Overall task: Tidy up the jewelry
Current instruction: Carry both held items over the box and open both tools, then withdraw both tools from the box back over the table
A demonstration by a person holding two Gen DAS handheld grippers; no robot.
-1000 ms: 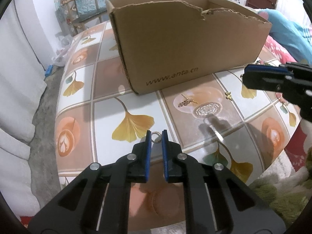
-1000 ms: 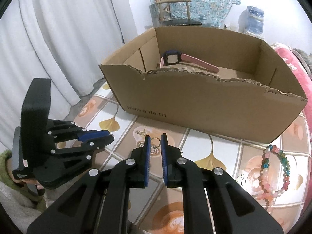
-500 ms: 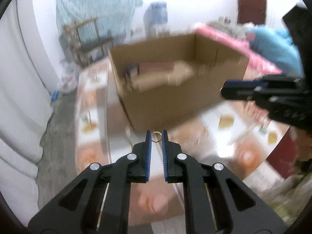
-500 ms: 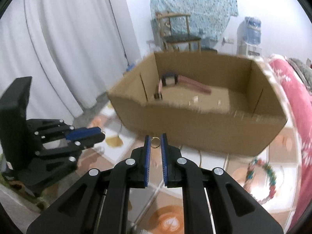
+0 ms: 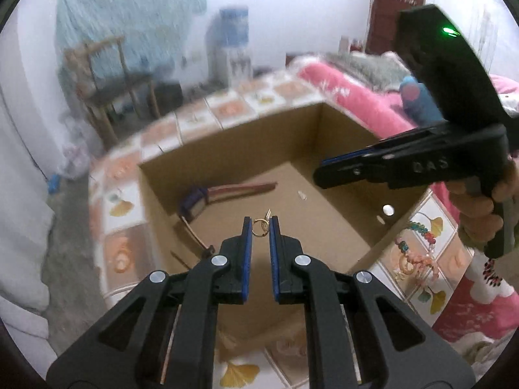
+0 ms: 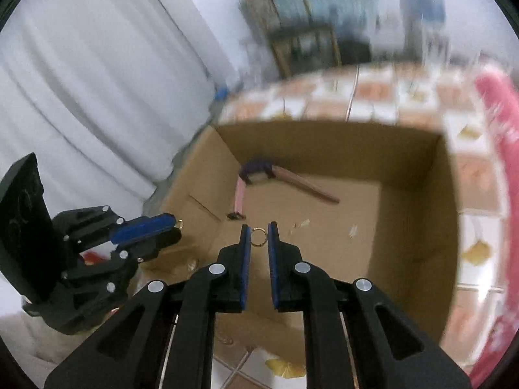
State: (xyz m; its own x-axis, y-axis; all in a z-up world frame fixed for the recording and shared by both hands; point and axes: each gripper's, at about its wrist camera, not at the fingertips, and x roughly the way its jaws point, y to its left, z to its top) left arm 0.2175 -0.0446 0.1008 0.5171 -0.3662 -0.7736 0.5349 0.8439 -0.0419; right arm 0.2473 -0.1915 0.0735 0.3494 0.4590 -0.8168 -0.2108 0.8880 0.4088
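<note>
An open cardboard box (image 5: 227,149) (image 6: 451,214) stands on the tiled table. My left gripper (image 5: 260,223) hangs above its inside, shut on a small gold ring (image 5: 260,228) pinched between the blue pads. My right gripper (image 6: 258,230) is also over the box, shut on a second gold ring (image 6: 258,237). In the left wrist view the right gripper (image 5: 327,165) comes in from the right, held by a hand (image 5: 476,201). In the right wrist view the left gripper (image 6: 173,223) sits at the box's left edge. A pink-strapped watch (image 5: 207,197) (image 6: 259,171) lies inside the box.
A colourful bead bracelet (image 5: 418,246) lies on the table right of the box. A few small pieces (image 6: 301,225) lie on the box floor. White curtains (image 6: 81,97) hang left. A wooden chair (image 5: 107,74), a water dispenser (image 5: 230,42) and a pink blanket (image 5: 350,90) are behind.
Both grippers have risen from the table, each carrying its ring, and moved forward over the open box. I now see down into the box instead of at its side wall.
</note>
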